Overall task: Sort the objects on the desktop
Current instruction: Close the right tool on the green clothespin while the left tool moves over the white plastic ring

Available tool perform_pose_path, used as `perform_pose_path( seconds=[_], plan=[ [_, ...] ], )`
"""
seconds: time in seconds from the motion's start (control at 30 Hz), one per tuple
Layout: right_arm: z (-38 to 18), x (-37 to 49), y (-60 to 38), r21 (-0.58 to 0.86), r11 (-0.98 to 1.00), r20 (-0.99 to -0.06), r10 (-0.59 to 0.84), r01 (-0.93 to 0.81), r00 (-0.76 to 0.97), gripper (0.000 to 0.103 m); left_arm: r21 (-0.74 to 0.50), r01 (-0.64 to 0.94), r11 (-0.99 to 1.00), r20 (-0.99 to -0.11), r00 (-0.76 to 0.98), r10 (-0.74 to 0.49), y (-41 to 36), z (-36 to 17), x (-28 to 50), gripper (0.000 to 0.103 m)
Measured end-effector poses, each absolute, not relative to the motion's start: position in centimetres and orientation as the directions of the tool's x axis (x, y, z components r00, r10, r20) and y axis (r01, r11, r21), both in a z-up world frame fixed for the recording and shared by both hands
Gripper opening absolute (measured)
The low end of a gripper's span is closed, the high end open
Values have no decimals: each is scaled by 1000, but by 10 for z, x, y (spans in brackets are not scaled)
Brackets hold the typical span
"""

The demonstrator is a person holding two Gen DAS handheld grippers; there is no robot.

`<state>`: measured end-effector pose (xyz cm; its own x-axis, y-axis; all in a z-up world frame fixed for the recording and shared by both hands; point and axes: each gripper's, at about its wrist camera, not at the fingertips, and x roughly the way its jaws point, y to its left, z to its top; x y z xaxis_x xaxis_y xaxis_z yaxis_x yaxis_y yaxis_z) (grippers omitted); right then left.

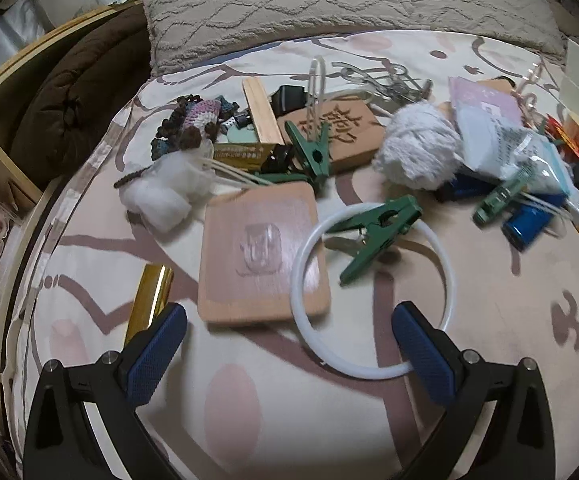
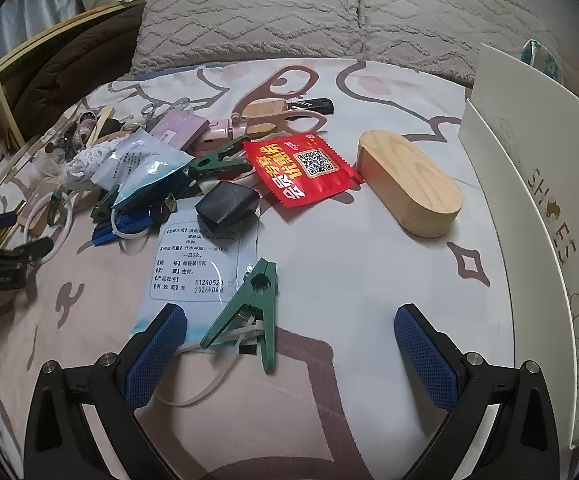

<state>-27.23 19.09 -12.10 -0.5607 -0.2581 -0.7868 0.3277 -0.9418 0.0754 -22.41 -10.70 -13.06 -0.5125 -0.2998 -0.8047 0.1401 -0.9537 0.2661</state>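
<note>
Left view, near to far. Hovering at the bottom of the frame: left gripper (image 1: 289, 328), blue pads spread wide, pinching nothing. Lying just beyond, lower center: white ring (image 1: 373, 292), its near arc passing under the right-hand pad, its left arc overlapping a square wooden coaster (image 1: 257, 252). Resting across the ring's upper part: green clothespin (image 1: 377, 232). Gleaming at lower left beside the left-hand pad: gold bar (image 1: 151, 300). Crowding mid-frame: cotton wad (image 1: 161, 192) at left, white yarn ball (image 1: 417, 152) right of center, carved wooden block (image 1: 337, 132) between them, blue items and plastic packets toward the right edge. Filling the top: grey textured pillow (image 1: 329, 4).

Right view, near to far. Hanging at the bottom: right gripper (image 2: 289, 328), fingers likewise wide apart, gripping nothing. Lying just ahead, nearer the left-hand pad: second green clothespin (image 2: 249, 312), its tail overlapping a printed sachet (image 2: 197, 264). Sitting mid-frame: black cube (image 2: 227, 204), red packet (image 2: 305, 168) with a QR code, oval wooden box (image 2: 409, 184) to the right. Resting farther back, upper center: pink scissors (image 2: 277, 100). Standing along the right edge: white shoebox (image 2: 537, 208). Showing at far left: the other gripper, tiny.
</note>
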Motion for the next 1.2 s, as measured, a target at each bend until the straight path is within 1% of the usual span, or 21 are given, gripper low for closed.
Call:
perform_pose_path(
  seconds=[0.07, 0.2, 0.47, 0.63, 0.87, 1.07, 1.13, 1.17, 1.2],
  plan=[
    [-121, -271, 191, 77, -942, -784, -260, 328, -564, 103, 251, 124, -960, -810, -516, -278, -104, -130, -215, 103],
    [-121, -269, 191, 74, -942, -782, -258, 327, -568, 103, 182, 83, -980, -832, -517, -199, -99, -132, -197, 103],
    [-121, -264, 195, 86, -943, -777, -265, 320, -571, 103, 105, -18, -994, -841, -535, -80, -85, -131, -167, 103],
    [-120, -258, 200, 106, -945, -770, -275, 310, -576, 103, 72, -69, -995, -835, -550, -22, -78, -127, -161, 103],
    [-115, -253, 216, 164, -955, -736, -285, 246, -614, 103, -35, -147, -988, -824, -555, 112, -63, -123, -163, 103],
    [-113, -251, 214, 178, -947, -721, -311, 268, -619, 103, -14, -195, -981, -828, -547, 121, -45, -126, -162, 103],
    [-112, -250, 211, 172, -943, -716, -318, 284, -621, 94, -27, -198, -980, -825, -549, 134, -46, -124, -162, 103],
    [-112, -250, 211, 171, -943, -715, -319, 287, -622, 85, -40, -196, -980, -822, -551, 144, -47, -123, -161, 103],
    [-112, -250, 210, 168, -943, -715, -318, 288, -622, 78, -55, -192, -980, -820, -552, 154, -49, -122, -161, 103]
  ],
)
